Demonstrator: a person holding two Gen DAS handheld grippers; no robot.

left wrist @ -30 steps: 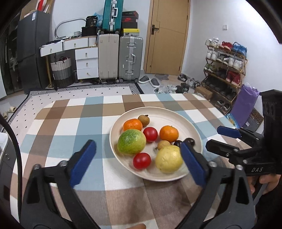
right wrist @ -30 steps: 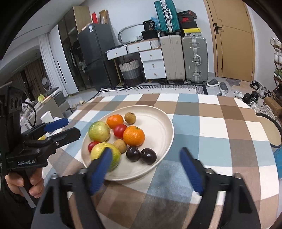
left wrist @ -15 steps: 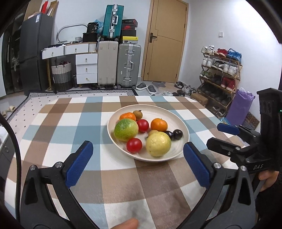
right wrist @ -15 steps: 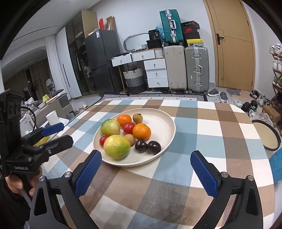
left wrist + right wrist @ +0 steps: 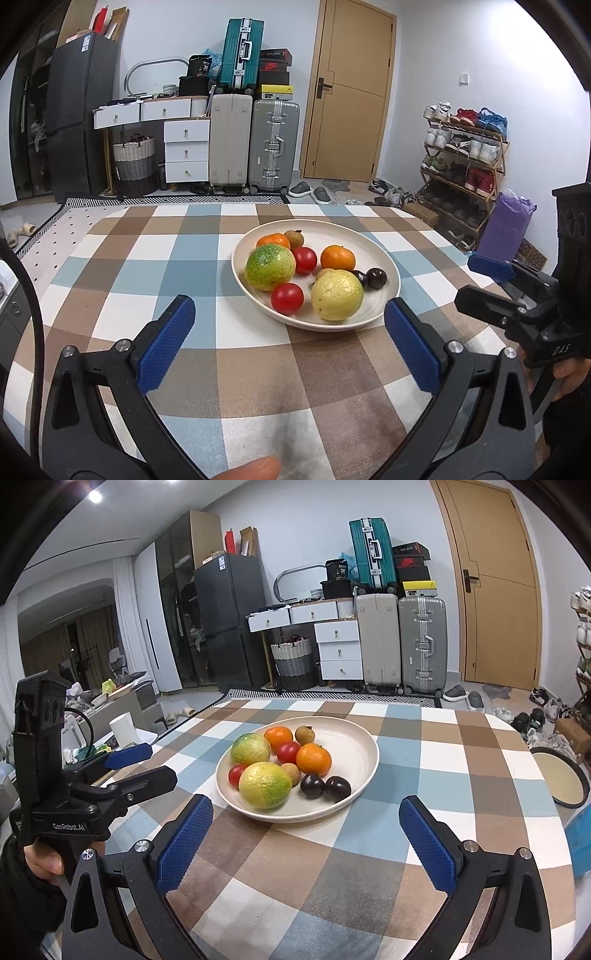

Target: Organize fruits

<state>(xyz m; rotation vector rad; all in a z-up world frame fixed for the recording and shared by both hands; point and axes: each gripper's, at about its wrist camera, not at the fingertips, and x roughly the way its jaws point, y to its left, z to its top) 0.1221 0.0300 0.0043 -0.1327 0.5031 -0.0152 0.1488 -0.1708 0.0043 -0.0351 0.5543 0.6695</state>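
Observation:
A cream plate [image 5: 388, 291] [image 5: 360, 746] sits mid-table on the checked cloth. It holds two large green-yellow citrus fruits [image 5: 269, 266] [image 5: 336, 300], two oranges [image 5: 337, 257], two red tomatoes [image 5: 287, 298], two dark plums [image 5: 338, 788] and small brown fruits [image 5: 304, 734]. My left gripper [image 5: 290, 345] is open and empty, near the plate's front edge. My right gripper [image 5: 304, 832] is open and empty, also in front of the plate. Each gripper shows at the side of the other's view: the right gripper [image 5: 491, 280] and the left gripper [image 5: 136, 766].
The checked tablecloth [image 5: 461, 760] covers the table. A round tray [image 5: 563, 775] lies off the table's right edge. Suitcases [image 5: 273, 142], drawers, a fridge and a shoe rack [image 5: 461, 166] stand beyond the table.
Both grippers have pulled back and down from over the plate, and the views have levelled. The plate now lies further ahead. The fruits have not moved.

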